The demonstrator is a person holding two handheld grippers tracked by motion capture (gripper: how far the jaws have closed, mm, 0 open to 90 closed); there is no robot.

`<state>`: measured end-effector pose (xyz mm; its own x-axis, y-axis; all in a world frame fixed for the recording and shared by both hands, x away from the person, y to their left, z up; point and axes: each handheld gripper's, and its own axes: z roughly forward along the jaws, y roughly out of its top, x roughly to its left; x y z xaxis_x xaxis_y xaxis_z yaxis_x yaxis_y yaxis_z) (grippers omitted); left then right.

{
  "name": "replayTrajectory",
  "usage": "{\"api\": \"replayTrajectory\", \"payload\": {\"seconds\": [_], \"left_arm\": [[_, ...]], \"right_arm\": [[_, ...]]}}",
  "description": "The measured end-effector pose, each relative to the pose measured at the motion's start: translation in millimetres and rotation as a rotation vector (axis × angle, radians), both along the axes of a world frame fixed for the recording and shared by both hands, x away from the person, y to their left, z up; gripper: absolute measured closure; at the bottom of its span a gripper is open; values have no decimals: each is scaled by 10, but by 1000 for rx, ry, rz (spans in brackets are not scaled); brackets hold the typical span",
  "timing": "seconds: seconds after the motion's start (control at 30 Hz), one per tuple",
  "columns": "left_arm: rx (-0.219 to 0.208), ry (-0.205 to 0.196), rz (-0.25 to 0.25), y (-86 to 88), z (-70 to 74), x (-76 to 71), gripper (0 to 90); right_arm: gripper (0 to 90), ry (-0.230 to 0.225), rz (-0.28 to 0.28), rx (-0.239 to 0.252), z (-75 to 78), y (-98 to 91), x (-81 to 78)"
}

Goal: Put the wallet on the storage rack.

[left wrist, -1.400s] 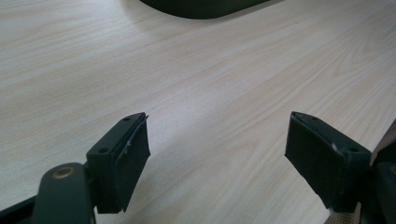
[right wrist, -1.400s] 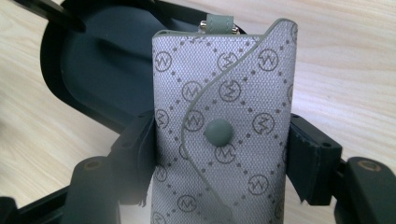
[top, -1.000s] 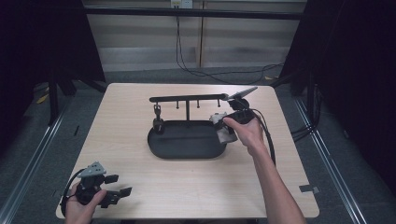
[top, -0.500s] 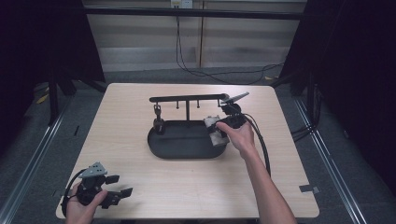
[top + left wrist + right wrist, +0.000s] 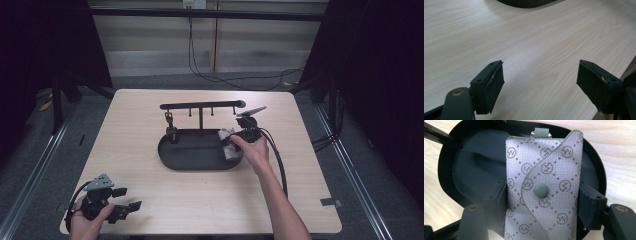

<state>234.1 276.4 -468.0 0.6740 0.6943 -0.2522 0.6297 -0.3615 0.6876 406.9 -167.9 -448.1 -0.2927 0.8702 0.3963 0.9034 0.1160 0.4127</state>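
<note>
A grey patterned key pouch (image 5: 544, 192) with a snap button sits clamped between the jaws of my right gripper (image 5: 541, 205), held over the black oval tray (image 5: 469, 170). In the high view the pouch (image 5: 228, 142) hangs at the tray's right end (image 5: 200, 157), with the right gripper (image 5: 239, 136) and hand just beside it. My left gripper (image 5: 125, 199) rests near the table's front left corner, jaws wide apart over bare wood (image 5: 540, 82), holding nothing.
A black rack with a crossbar and small hooks (image 5: 200, 106) rises from the back of the tray; a dark item (image 5: 171, 131) hangs at its left. Cables trail from both grippers. The light wooden table (image 5: 150, 190) is ringed by dark floor.
The right gripper with the pouch has moved left and slightly down, from the tray's right edge to over its right end. The left gripper has barely shifted.
</note>
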Motion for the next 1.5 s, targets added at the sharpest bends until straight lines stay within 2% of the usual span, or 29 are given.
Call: {"api": "replayTrajectory", "payload": {"seconds": [0.53,0.73,0.87,1.07,1.2,1.37,1.5], "left_arm": [[-2,2,-4,8,-1,2,216],[0,5,-5,11,-5,7,216],[-2,7,-3,11,-4,8,216],[-3,5,-1,3,-5,30,216],[-3,2,0,15,4,24,216],[-3,-2,4,23,3,21,216],[-5,0,3,19,2,22,216]], "right_arm": [[330,15,-26,14,-171,85,61],[319,-2,-13,-17,-212,118,51],[312,14,-21,-44,-266,142,47],[293,-11,-27,-49,-298,160,39],[277,-8,-38,-48,-312,169,44],[269,-34,-41,-58,-306,204,39],[264,-42,-53,-48,-277,186,27]]}}
